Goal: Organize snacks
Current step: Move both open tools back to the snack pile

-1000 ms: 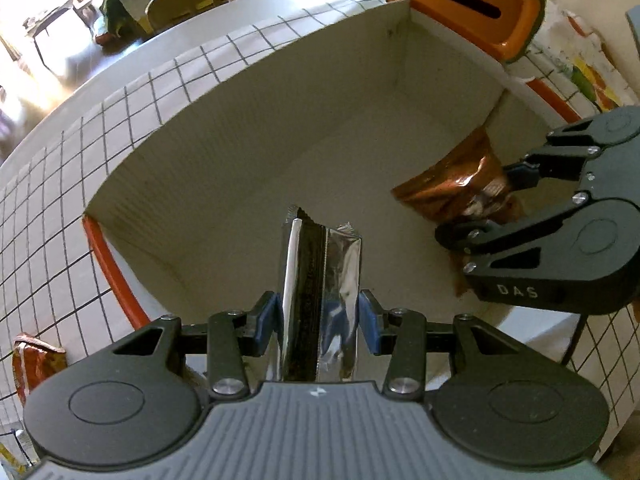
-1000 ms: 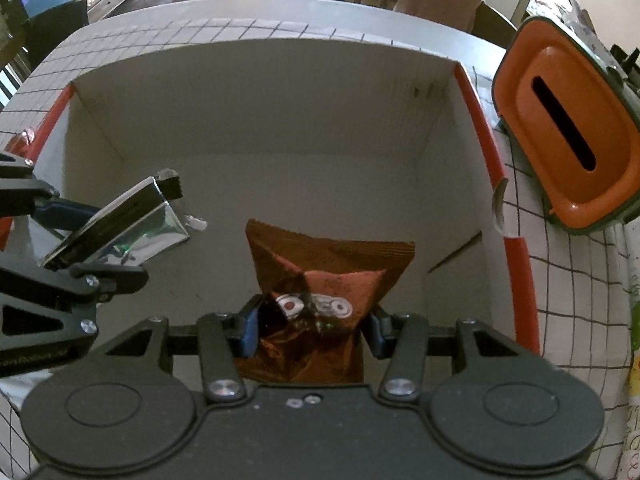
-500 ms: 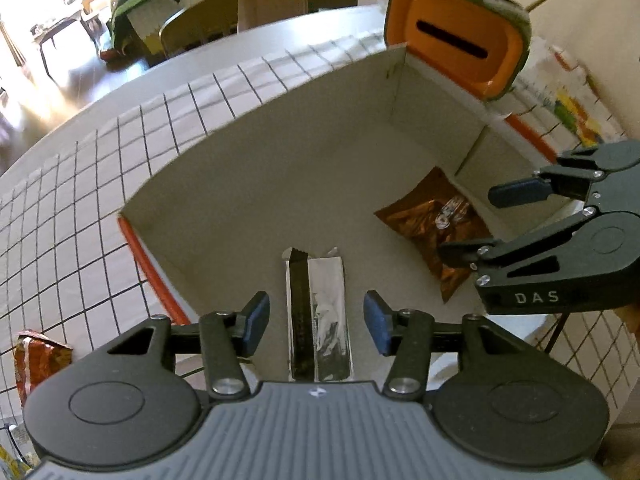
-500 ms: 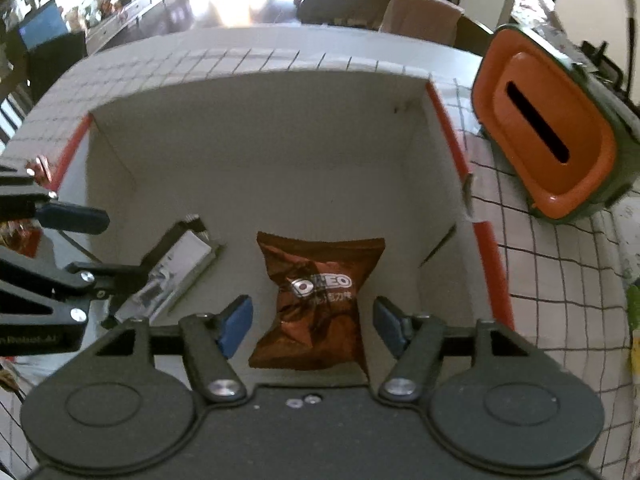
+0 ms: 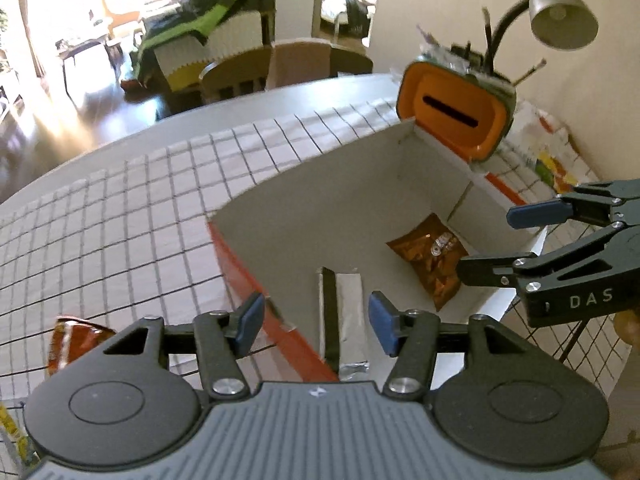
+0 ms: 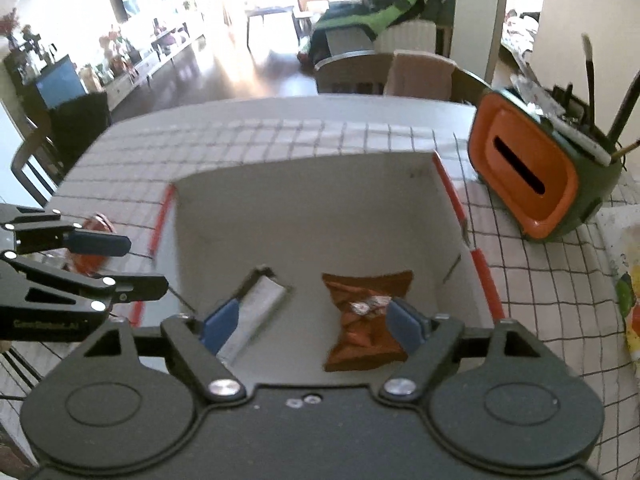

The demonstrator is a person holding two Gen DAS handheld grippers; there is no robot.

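**2 snacks down, 1 stray left**

Both the left gripper (image 5: pixel 316 322) and right gripper (image 6: pixel 308 322), jaws just opening and empty, hover above the white box (image 5: pixel 320 184). Inside lie the silver packet (image 5: pixel 344 308), long axis toward the far wall, and the brown packet (image 6: pixel 366 316). A low sweep toward the orange packet (image 5: pixel 74 338) outside could snag the rim.

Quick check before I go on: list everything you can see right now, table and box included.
white cardboard box with red edges: one, on the checked cloth.
silver foil snack packet with black stripe: one, flat on the box floor.
brown crinkled snack bag: one, box floor, beside the silver packet.
orange snack bag: one, on the cloth outside the box.
white black-gridded tablecloth: one, over the table.
orange and green holder with brushes: one, beyond the box.
grey desk lamp: one, behind the holder.
left hand-held gripper: open, empty.
right hand-held gripper: open, empty.
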